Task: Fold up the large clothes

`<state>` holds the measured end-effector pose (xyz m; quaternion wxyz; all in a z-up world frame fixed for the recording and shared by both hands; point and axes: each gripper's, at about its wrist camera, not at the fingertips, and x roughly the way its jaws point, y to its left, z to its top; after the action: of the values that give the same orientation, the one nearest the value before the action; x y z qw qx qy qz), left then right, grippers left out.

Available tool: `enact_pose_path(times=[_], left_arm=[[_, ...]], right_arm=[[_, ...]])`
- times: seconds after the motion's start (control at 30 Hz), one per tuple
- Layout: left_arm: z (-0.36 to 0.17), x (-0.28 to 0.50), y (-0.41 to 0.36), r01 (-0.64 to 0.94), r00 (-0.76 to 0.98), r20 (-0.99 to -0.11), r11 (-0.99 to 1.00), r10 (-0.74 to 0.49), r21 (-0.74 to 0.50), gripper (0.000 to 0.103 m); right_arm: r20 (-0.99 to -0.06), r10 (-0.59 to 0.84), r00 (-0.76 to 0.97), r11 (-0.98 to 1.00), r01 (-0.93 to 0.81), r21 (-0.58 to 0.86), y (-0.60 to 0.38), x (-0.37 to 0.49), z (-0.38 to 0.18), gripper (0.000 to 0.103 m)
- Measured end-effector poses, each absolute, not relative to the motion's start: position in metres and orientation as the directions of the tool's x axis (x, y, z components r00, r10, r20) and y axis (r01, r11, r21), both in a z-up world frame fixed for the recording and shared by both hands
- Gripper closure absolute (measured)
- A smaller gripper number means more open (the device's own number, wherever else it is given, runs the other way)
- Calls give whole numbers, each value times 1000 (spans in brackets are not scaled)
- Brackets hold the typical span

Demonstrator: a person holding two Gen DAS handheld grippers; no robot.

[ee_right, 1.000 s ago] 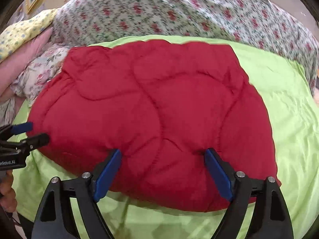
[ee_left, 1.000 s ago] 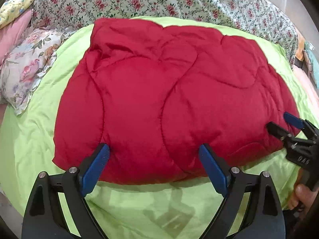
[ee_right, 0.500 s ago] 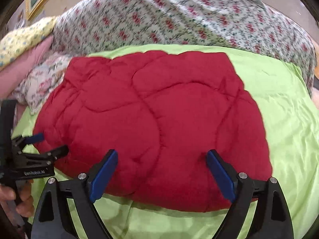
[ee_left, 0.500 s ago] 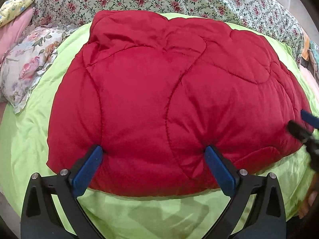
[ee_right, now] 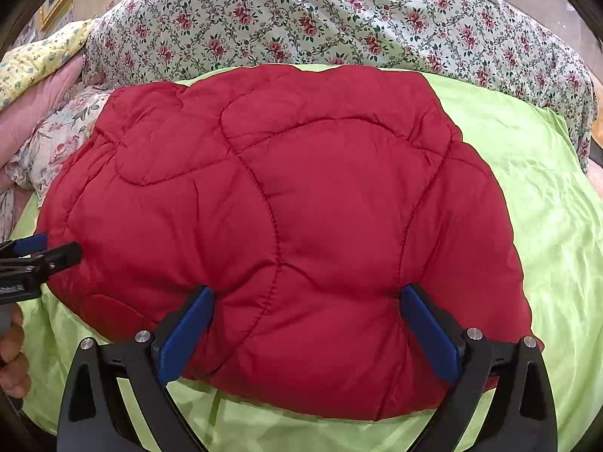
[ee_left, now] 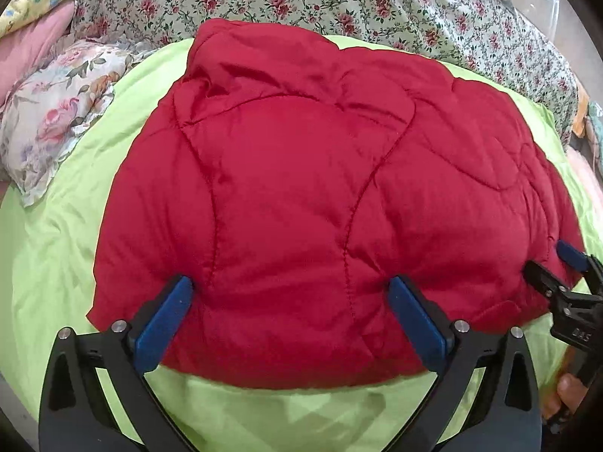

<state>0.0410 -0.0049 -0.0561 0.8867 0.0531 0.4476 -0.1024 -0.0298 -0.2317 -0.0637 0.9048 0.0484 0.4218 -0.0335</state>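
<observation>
Lime-green satin covers the bed: your green sheet (ee_left: 56, 263) fills most of both wrist views. Behind it, at the far side, lies a cream quilt printed with small red roses, the floral quilt (ee_right: 320, 19). To the far left sit a floral pillow (ee_left: 49, 124) with larger blooms, a pink pillow (ee_left: 26, 49) and a yellow cushion (ee_right: 34, 60).

On the middle of the sheet lies the red quilted jacket (ee_left: 320, 207), folded into a puffy rounded bundle with curved stitching lines. Its near edge faces you.

Your left gripper (ee_left: 290, 324) has its blue-padded fingers (ee_left: 162, 324) spread as wide as they go, the tips pushed against the near edge of the bundle, whose padding bulges between them; the pads are not pinching the cloth. Its jaws have just been opening.

Your right gripper (ee_right: 305, 335) sits further along the same near edge, equally spread, with the padding swelling between its tips in the same way and nothing clamped. Its jaws have also just been opening.

A fingertip of your hand (ee_right: 11, 358) shows at the left edge of the right view.
</observation>
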Motion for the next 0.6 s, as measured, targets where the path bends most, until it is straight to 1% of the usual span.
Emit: enact_pose_path(times=[0.3, 0.5, 0.6], left_arm=[[-54, 40, -5, 227, 576, -809, 974, -118, 19, 0], [-48, 26, -3, 221, 586, -805, 974, -93, 48, 0], [-49, 20, 1, 215, 571, -815, 976, -102, 28, 0]], right_arm=[[-771, -12, 636, 990, 114, 78, -232, -29, -60, 2], [-767, 25, 641, 985, 114, 128, -232, -45, -44, 3], [-763, 43, 645, 985, 102, 142, -231, -56, -35, 2]])
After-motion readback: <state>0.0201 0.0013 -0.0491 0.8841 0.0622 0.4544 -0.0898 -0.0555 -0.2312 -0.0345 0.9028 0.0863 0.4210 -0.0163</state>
